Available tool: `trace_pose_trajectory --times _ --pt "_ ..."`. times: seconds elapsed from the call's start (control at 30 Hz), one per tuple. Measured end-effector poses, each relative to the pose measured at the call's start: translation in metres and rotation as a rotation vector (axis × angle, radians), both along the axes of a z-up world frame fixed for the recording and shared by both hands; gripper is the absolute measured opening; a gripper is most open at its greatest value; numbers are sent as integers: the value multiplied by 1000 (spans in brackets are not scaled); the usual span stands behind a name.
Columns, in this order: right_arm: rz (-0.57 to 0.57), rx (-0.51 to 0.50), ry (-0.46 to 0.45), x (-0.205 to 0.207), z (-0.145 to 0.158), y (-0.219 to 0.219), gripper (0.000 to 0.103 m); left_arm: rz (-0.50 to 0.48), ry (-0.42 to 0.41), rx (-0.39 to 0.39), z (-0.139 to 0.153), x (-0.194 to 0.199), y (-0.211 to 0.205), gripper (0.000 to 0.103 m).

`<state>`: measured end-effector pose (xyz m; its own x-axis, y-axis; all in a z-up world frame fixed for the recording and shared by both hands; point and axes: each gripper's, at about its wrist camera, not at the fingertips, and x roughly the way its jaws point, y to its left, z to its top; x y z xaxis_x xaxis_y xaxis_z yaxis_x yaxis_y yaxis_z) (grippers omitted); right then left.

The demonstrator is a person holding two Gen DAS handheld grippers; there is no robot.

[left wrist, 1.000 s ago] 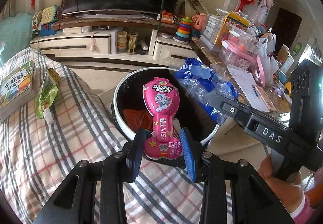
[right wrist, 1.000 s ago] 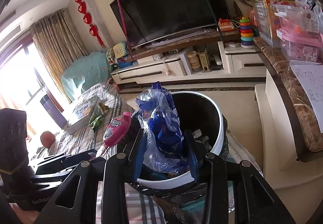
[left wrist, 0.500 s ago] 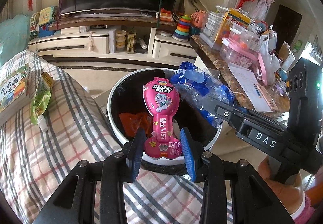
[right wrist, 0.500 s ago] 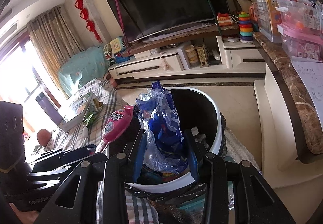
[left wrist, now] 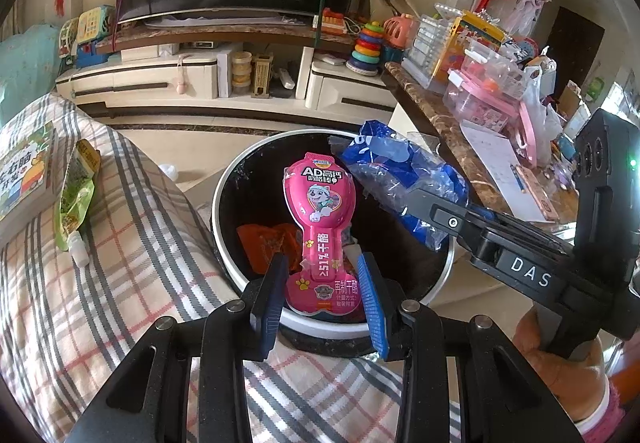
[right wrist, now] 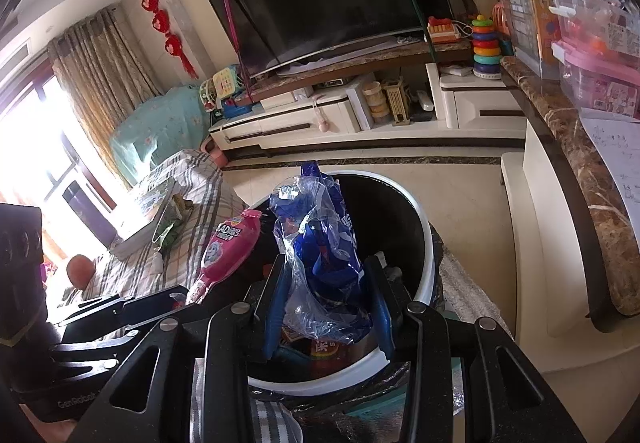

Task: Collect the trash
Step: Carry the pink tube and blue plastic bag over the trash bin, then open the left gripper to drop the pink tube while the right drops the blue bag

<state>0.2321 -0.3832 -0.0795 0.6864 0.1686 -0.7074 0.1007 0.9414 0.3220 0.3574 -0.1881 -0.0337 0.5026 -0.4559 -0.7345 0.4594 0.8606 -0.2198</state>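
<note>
My left gripper (left wrist: pixel 322 291) is shut on a pink cartoon snack wrapper (left wrist: pixel 320 219) and holds it over the round white-rimmed trash bin (left wrist: pixel 240 275). My right gripper (right wrist: pixel 328 303) is shut on a crumpled blue plastic bag (right wrist: pixel 320 243), also above the bin (right wrist: pixel 424 275). The bag (left wrist: pixel 400 179) and the right gripper show at the right of the left wrist view. The pink wrapper (right wrist: pixel 228 247) shows left of the bag in the right wrist view. The bin holds red wrappers (left wrist: pixel 264 243).
A plaid-covered surface (left wrist: pixel 100 283) lies left of the bin with a green pouch (left wrist: pixel 76 195) and a book (left wrist: pixel 24 171) on it. A marble counter (left wrist: pixel 460 139) with boxes stands right. A TV cabinet (left wrist: pixel 200 83) is behind.
Both grippers have moved a little farther over the bin with their items still held. The bin sits more centred and nearer in both views.
</note>
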Motion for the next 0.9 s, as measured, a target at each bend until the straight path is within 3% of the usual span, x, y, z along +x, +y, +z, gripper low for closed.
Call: trace_pose_trajectory --times 0.6,0.63,0.7,0.77,0.9 --pt "2 -7 39 9 -4 -2 41 2 51 6 -3 23 -8 35" --pt "5 -2 42 9 -5 -2 42 -1 56 7 -3 23 -9 41" --pt "4 12 46 10 -5 -4 50 11 43 -2 0 22 -4 50" --pt "0 28 42 9 -4 -7 59 24 35 -10 2 20 1 51" --pt "-11 49 16 2 3 -10 66 64 35 -42 3 9 15 55"
